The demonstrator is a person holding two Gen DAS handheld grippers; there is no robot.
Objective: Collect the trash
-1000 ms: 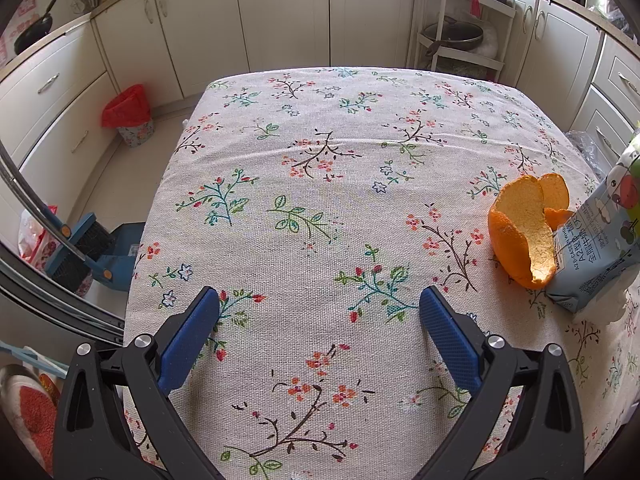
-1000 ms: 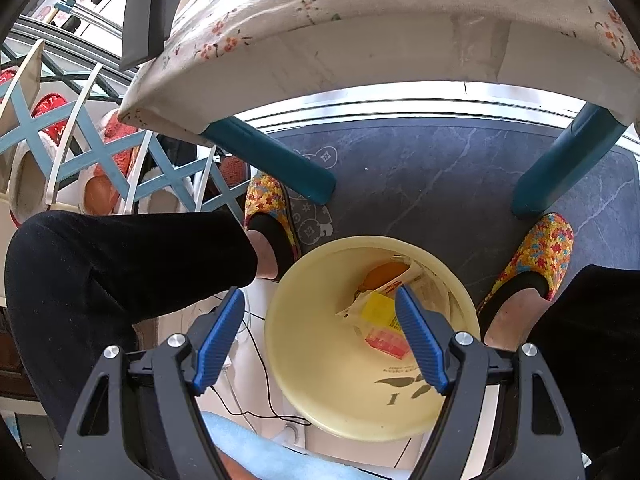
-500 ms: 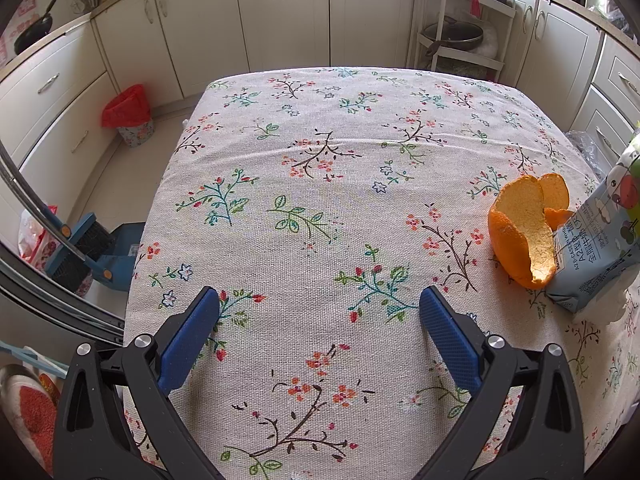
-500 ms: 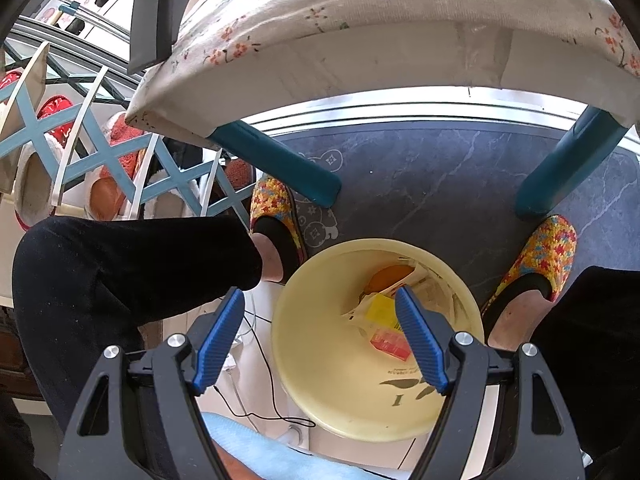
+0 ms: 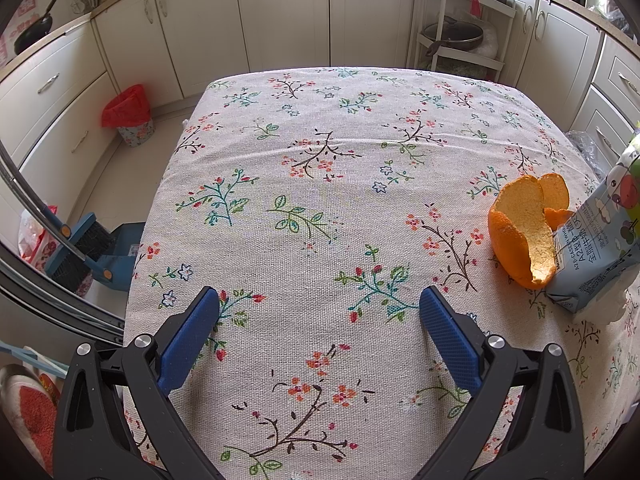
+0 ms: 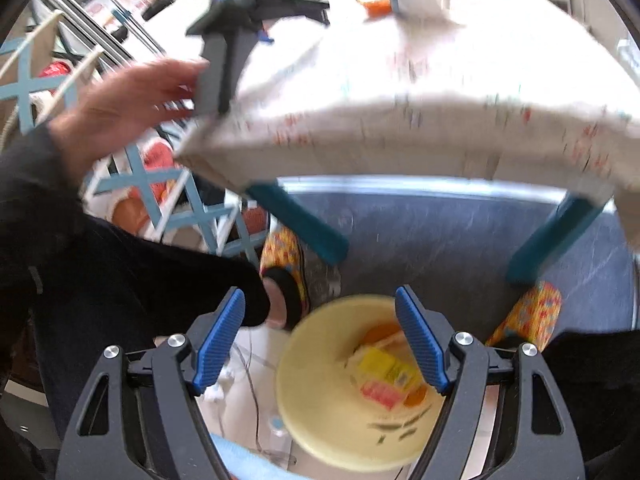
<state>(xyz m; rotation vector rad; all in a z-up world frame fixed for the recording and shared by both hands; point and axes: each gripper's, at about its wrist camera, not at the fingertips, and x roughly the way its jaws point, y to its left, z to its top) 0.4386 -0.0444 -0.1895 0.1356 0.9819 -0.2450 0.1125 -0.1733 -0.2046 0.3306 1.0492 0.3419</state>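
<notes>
Orange peel [image 5: 520, 236] on the desk [image 5: 320, 160] looks light, springy; pinch its curled rim. Both hand-held grippers gape empty.

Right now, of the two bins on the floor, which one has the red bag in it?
The small bin by the cabinets, left of the table; the yellow bin under the right gripper has no bag.

Bare tablecloth [image 5: 320, 184] lies open; orange peel [image 5: 520, 232] and carton [image 5: 596, 240] crowd its right edge.
</notes>
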